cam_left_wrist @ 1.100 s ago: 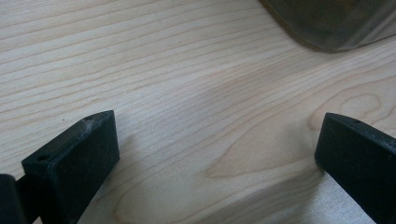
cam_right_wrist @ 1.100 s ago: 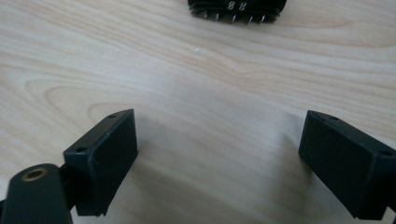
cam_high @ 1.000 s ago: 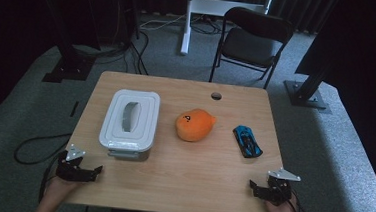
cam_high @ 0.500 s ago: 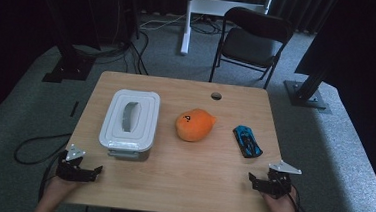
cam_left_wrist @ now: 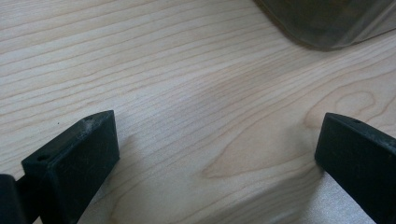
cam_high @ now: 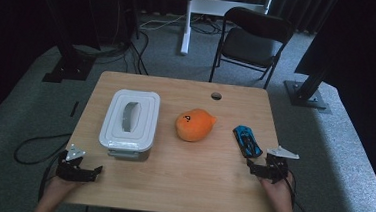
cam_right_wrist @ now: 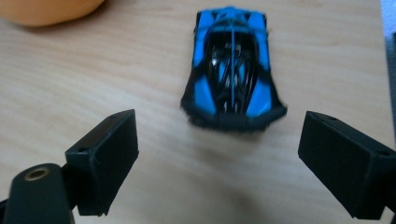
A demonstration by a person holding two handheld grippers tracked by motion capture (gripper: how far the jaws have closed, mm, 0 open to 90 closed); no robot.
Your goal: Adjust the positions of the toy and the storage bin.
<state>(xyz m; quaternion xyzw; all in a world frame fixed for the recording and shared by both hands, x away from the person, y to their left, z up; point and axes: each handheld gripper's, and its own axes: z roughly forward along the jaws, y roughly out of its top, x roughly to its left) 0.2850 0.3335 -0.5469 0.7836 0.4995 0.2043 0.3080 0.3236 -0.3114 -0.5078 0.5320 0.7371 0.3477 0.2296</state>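
The left claw (cam_high: 92, 171) rests at the table's (cam_high: 185, 181) near left edge, jaws wide apart over bare wood, just short of the white lidded box (cam_high: 130, 118). The orange plush (cam_high: 193, 125) lies mid-table. The blue toy car (cam_right_wrist: 231, 65) sits just ahead of the right claw (cam_high: 253, 166), jaws apart, not touching it.

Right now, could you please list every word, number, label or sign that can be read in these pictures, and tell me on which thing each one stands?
No text can be read for certain.
Orange plush toy: a small dark mark on top, too small and blurred to read.
Blue toy car: black and blue pattern, no letters or numbers legible.
White lidded container: no label visible.
Table and right gripper: no writing.
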